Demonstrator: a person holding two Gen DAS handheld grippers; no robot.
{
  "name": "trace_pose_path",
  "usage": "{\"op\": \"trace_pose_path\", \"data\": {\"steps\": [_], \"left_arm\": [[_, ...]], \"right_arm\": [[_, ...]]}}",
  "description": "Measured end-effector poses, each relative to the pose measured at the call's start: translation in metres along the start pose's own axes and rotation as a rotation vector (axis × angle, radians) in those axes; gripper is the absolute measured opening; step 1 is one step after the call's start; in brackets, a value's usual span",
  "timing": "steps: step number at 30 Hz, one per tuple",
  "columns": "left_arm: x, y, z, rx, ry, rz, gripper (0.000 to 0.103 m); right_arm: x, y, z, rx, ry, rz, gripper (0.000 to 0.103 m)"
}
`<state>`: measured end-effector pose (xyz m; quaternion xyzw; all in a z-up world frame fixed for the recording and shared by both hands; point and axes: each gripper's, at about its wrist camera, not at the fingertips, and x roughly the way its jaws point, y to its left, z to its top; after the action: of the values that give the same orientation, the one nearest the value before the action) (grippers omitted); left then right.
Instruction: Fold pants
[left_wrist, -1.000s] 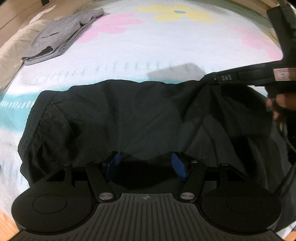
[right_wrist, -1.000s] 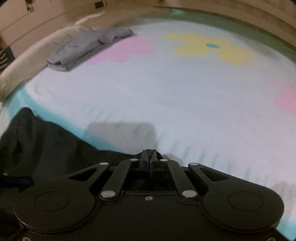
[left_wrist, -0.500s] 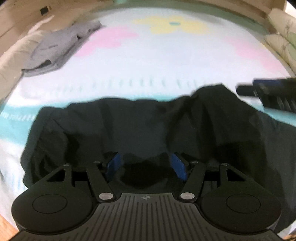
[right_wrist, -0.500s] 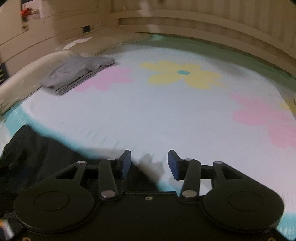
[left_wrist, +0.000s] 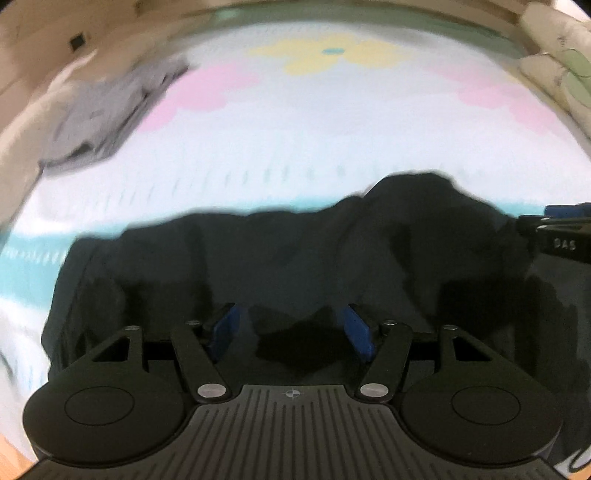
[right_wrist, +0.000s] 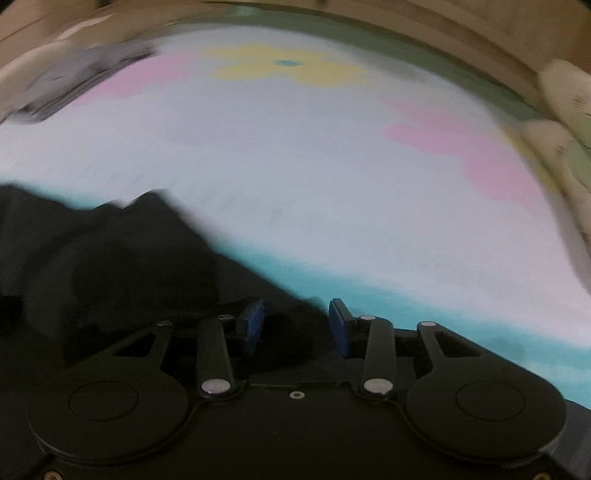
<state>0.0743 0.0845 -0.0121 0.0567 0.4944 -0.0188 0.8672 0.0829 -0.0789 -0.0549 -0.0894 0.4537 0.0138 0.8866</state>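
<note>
- The black pants (left_wrist: 280, 258) lie bunched on the bed (left_wrist: 295, 140), across the teal band of its flower-printed sheet, on the near side of the white field.
- Their far edge rises into a rumpled peak toward the right end in the left wrist view; the cloth around it is creased and uneven.
- The left gripper (left_wrist: 291, 326) hangs over the near part of the pants, its blue-padded fingers (left_wrist: 224, 328) spread. A dark fold of the pants shows in the gap, but the pads do not press on it.
- The right gripper (right_wrist: 295, 325) sits at the pants' right edge, where black cloth (right_wrist: 110, 258) meets the teal band. Its fingers (right_wrist: 338, 325) stand apart and have just been closing a little; dark cloth lies under the gap, unpinched.
- Seen from the left wrist, the right gripper (left_wrist: 554, 225) pokes in just beyond the right end of the pants.
- A folded grey garment (left_wrist: 107, 118) lies well beyond the pants, at the far left of the bed near a pink flower print.
- Pale pillows (left_wrist: 561, 62) sit far to the right of the pants, at the bed's edge.
- Both views are smeared by blur.
</note>
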Motion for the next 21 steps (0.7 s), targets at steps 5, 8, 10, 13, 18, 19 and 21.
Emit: {"op": "trace_pose_path", "data": {"steps": [5,8,10,13,18,19,21], "left_arm": [[-0.010,-0.037,0.008,0.106,-0.061,-0.043,0.061],[-0.011,-0.060,0.010,0.160,-0.066,-0.078,0.061],[-0.010,-0.072,0.009,0.182,-0.066,-0.102,0.061],[-0.008,-0.089,0.008,0.213,-0.057,-0.138,0.061],[0.001,-0.116,0.008,0.277,-0.039,-0.182,0.061],[0.002,-0.120,0.005,0.289,-0.032,-0.185,0.061],[0.010,-0.128,0.003,0.307,-0.008,-0.189,0.061]], "right_arm": [[-0.025,-0.045,-0.006,0.092,-0.009,-0.049,0.070],[-0.037,-0.076,-0.021,0.140,0.015,-0.098,0.079],[-0.048,-0.102,-0.036,0.172,0.039,-0.133,0.081],[-0.058,-0.138,-0.056,0.222,0.060,-0.194,0.084],[-0.074,-0.210,-0.086,0.341,0.127,-0.270,0.084],[-0.078,-0.223,-0.091,0.377,0.144,-0.268,0.084],[-0.090,-0.250,-0.111,0.452,0.162,-0.266,0.084]]}}
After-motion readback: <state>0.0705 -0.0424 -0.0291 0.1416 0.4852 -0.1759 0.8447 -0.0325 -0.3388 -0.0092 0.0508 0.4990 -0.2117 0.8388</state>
